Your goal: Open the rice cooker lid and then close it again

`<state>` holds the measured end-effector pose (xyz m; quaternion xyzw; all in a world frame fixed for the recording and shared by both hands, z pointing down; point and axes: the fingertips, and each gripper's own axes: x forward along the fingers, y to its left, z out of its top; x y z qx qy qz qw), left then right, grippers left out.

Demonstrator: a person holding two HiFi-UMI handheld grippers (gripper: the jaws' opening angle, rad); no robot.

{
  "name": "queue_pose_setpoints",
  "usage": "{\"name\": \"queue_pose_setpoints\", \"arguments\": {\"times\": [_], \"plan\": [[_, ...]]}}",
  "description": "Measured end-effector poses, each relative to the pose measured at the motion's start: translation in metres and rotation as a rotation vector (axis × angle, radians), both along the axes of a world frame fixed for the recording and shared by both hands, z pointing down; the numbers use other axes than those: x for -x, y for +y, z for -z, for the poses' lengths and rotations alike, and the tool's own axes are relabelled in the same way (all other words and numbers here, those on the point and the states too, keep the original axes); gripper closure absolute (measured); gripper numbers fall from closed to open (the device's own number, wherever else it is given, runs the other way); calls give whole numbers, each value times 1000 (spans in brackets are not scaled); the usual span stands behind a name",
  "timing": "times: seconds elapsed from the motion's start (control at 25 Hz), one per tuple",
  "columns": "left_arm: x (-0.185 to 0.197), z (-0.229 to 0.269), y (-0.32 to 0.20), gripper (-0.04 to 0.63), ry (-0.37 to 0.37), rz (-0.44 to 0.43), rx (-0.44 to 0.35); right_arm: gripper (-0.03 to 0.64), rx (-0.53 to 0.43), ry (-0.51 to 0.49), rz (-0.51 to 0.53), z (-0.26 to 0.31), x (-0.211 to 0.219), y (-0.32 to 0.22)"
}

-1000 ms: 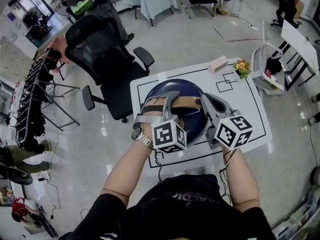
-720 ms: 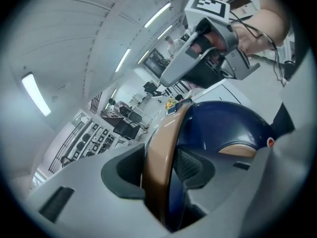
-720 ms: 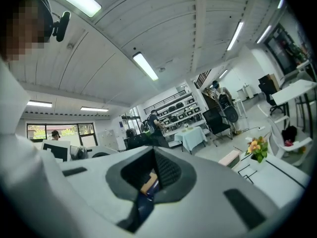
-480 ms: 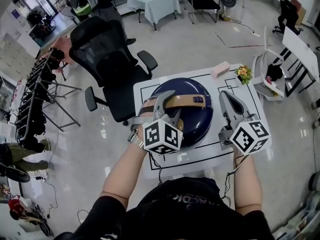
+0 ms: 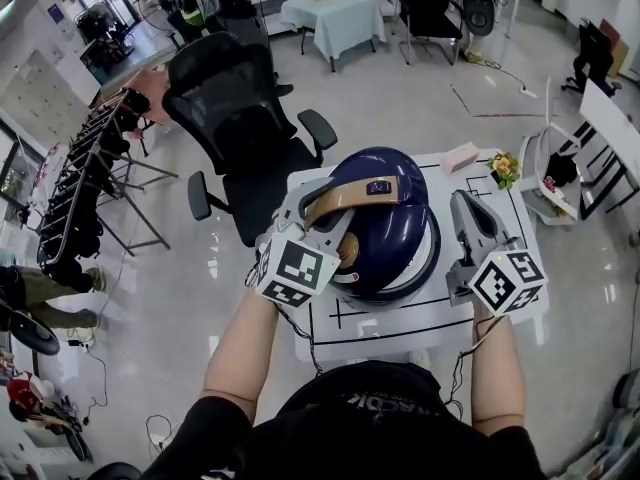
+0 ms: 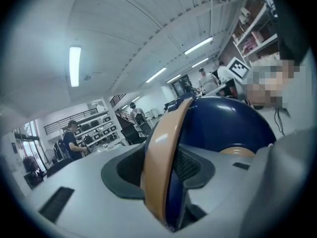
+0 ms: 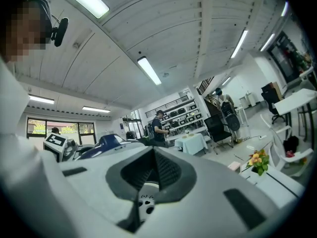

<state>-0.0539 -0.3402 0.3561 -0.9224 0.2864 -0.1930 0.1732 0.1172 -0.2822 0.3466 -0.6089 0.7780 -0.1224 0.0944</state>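
Note:
The dark blue rice cooker [image 5: 395,230] stands on the white table [image 5: 400,320]. Its tan carrying handle [image 5: 345,196] crosses the lid, and my left gripper [image 5: 322,210] is shut on it from the left. In the left gripper view the handle [image 6: 161,152] stands upright between the two pads, with the blue lid [image 6: 223,125] behind it. The lid looks tilted up, with a pale rim [image 5: 432,253] showing under its right side. My right gripper [image 5: 468,206] is shut and empty to the right of the cooker, apart from it. From the right gripper [image 7: 148,175] view the cooker [image 7: 106,143] shows at the left.
A black office chair [image 5: 235,118] stands behind the table's left corner. At the table's far right corner lie a pink box [image 5: 460,156] and a small bunch of flowers [image 5: 503,168]. A white rack [image 5: 560,173] stands to the right.
My left gripper has risen and rolled with the handle in it, and the lid has tipped up. My right gripper has left the cooker's front and moved out to its right.

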Motion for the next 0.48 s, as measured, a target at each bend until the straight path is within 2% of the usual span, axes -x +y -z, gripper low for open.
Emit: {"name": "queue_pose_setpoints", "arguments": {"times": [0.24,0.48], "plan": [[31,14,-9,436,112,51,25,615,-10,-2,41,6,21,-8],[58,17,-18,449,166,108,39,615,-16,-4,69,7,42,-13]]}}
